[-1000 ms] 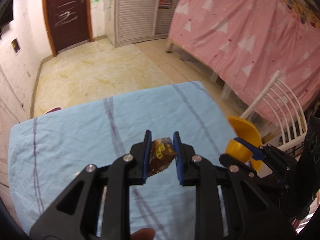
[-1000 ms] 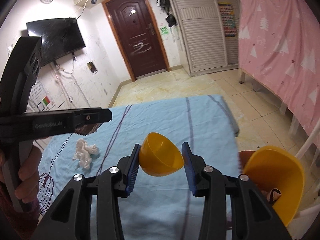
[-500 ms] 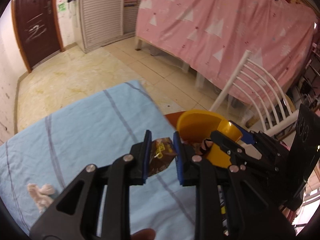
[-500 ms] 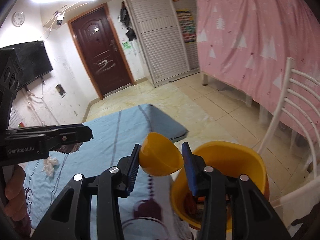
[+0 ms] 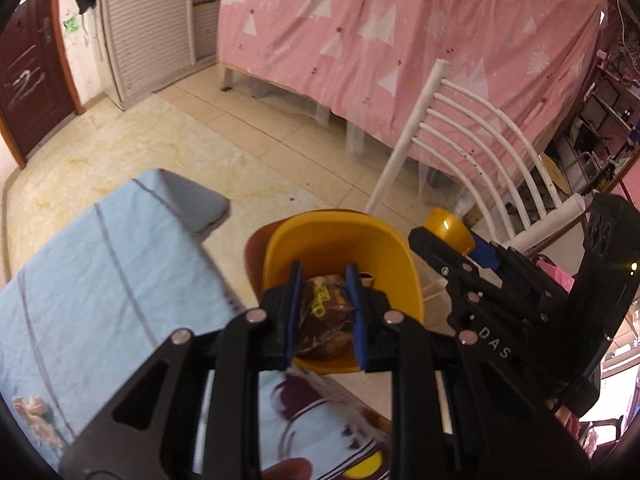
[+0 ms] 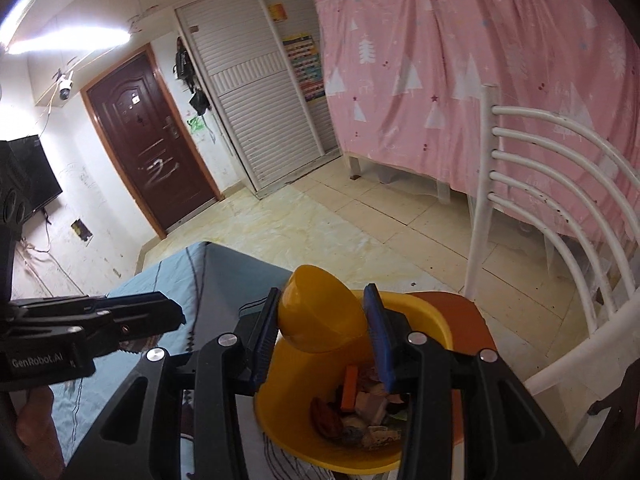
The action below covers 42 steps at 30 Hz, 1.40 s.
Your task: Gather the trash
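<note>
The left gripper (image 5: 325,312) is clamped on a crumpled brown snack wrapper (image 5: 323,316), fingers closed down to the width of the packet, and it hangs right over the mouth of the yellow trash bin (image 5: 404,264), so this looks like the drop step. The right gripper (image 6: 322,336) is pinching the bin's yellow lid (image 6: 320,316) between its blue pads, holding it tipped up beside the opening so the way in is free. To do this well, the person probably wants the wrapper fully inside the rim before spreading the fingers, since crinkly foil tends to cling to a pad or flutter sideways; a small dip and a wide opening should do it. The lid should stay lifted until the left tool is out. The bin already has a pile of scraps (image 6: 360,408) in the bottom, so there's room but not loads. It sits on an orange seat (image 6: 472,316) just off the edge of the blue-clothed table (image 5: 100,280), with a white chair back (image 5: 472,140) close behind on the right. A wad of tissue (image 5: 34,420) lies on the cloth near the left edge, likely next to go. The right tool's body sits close beside the left one, so there isn't much elbow room.
</note>
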Each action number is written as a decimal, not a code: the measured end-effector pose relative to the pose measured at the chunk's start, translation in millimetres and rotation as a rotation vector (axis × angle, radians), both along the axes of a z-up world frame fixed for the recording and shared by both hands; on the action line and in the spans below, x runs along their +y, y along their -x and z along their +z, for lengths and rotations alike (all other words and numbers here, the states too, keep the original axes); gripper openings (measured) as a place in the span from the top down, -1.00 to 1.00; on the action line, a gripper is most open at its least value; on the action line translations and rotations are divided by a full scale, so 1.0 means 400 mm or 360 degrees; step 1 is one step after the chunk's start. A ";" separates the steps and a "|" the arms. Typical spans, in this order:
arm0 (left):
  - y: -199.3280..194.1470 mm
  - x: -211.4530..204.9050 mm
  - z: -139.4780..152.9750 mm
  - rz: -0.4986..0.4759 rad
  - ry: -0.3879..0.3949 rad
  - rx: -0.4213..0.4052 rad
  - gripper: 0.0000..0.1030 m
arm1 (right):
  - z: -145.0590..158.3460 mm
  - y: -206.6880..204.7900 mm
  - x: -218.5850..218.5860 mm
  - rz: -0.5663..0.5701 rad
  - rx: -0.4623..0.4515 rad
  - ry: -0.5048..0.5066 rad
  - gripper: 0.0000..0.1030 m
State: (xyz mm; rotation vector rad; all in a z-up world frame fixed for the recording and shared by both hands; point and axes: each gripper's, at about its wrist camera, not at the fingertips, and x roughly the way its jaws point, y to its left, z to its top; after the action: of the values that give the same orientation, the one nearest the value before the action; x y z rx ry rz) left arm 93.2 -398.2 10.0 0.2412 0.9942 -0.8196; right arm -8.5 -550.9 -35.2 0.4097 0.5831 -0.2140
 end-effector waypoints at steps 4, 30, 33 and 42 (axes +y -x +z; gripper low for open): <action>-0.003 -0.045 -0.032 -0.0021 -0.0018 0.0046 0.61 | -0.015 0.004 -0.032 -0.0026 0.0011 -0.0034 0.32; -0.029 0.046 -0.022 0.0122 0.0027 0.0002 -0.16 | -0.036 -0.025 -0.030 0.0055 0.0002 -0.0165 -0.01; -0.030 0.082 -0.007 0.0169 0.0019 -0.0086 -0.25 | -0.020 -0.021 -0.009 0.0069 -0.0035 -0.0139 -0.18; -0.061 0.244 0.042 0.0396 -0.0005 -0.0301 -0.54 | 0.034 -0.032 0.091 0.0175 -0.0135 -0.0060 -0.45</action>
State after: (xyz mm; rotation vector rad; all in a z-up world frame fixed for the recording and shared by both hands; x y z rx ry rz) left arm 117.4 -300.5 26.8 0.1893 0.8278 -0.5576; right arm 4.2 -514.6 -21.6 0.4197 0.5252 -0.0801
